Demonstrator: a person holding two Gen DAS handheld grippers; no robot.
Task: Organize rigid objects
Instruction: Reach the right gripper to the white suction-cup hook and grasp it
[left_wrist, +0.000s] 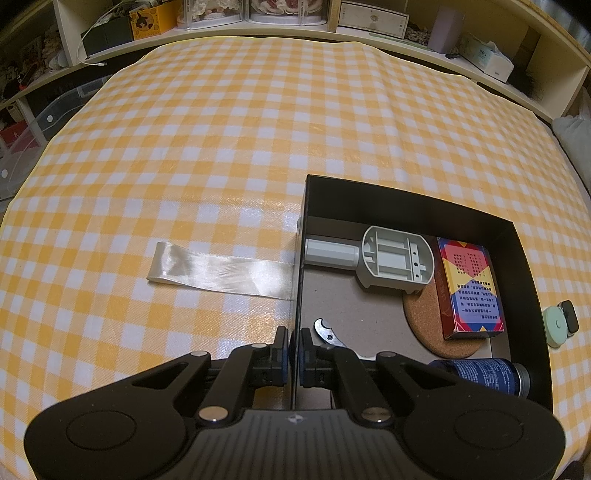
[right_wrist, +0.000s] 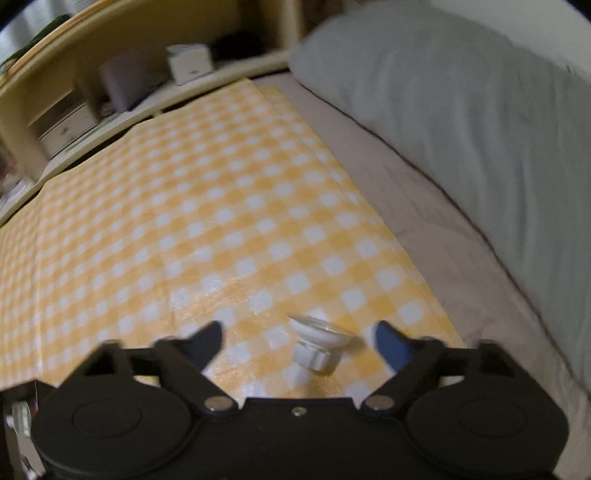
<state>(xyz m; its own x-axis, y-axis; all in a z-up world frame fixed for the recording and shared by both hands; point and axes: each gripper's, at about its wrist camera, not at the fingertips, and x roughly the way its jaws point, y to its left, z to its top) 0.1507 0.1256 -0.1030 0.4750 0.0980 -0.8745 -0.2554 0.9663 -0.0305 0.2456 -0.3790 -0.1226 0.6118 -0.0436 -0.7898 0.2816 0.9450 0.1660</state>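
Observation:
In the left wrist view a black box sits on the yellow checked cloth. It holds a grey plastic part, a colourful card box, a cork coaster, a blue bottle and a small metal opener. My left gripper is shut on the box's left wall. In the right wrist view my right gripper is open around a small white suction cup lying on the cloth, not touching it.
A cream ribbon lies left of the box. A mint round tape measure lies right of it. Shelves with boxes line the far side. A grey pillow and bedsheet border the cloth's right edge.

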